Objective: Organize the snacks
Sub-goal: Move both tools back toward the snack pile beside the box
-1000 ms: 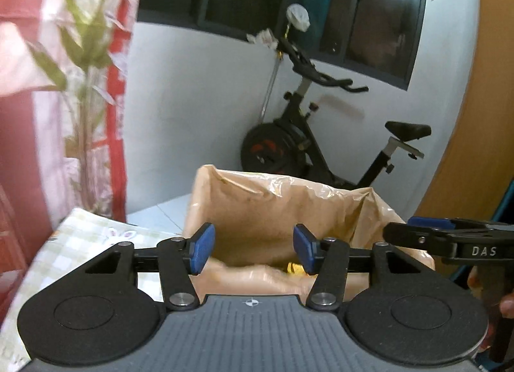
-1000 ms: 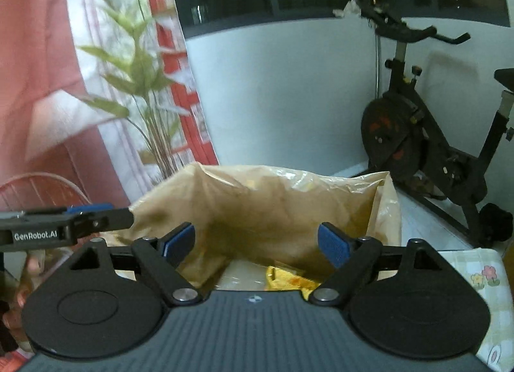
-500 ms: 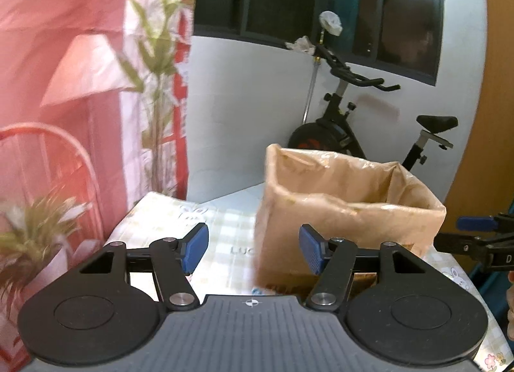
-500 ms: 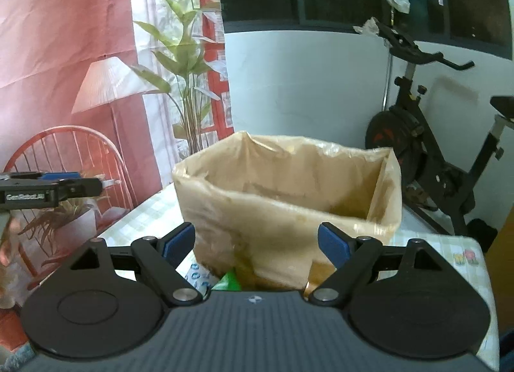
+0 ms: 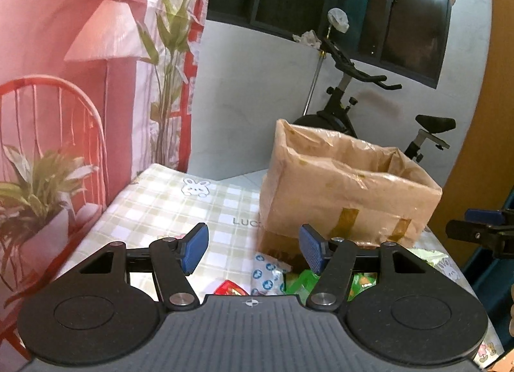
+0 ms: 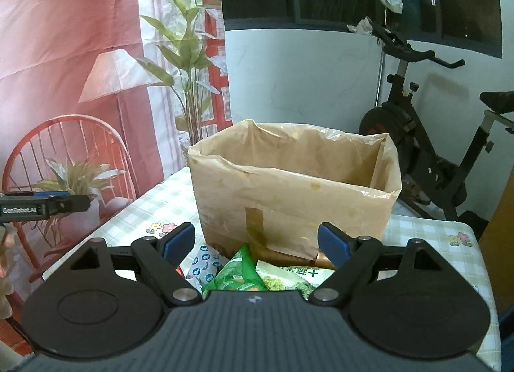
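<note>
**Snack packets heaped in front of the lined box**

The snacks [image 6: 257, 272] lie on the checked tablecloth [image 5: 167, 205], bunched against the near wall of the box [image 6: 289, 198] (cardboard, lined with brown plastic, taped at the front). The box stands between the packets and the exercise bike [image 6: 427, 134] at the white wall.

The left gripper [image 5: 253, 248] has just been opening its jaws; they stand apart with nothing between the pads. The right gripper [image 6: 255, 242] hangs with jaws wide and empty above the heap.

The right view shows green packets [image 6: 237, 270] and a pale one with green print [image 6: 292, 277]. The left view alone shows a red packet [image 5: 229, 288] beside a blue-dotted wrapper [image 5: 266, 270]. To the left hangs a backdrop [image 5: 64, 50] printed with a lamp, chair and plants.
</note>
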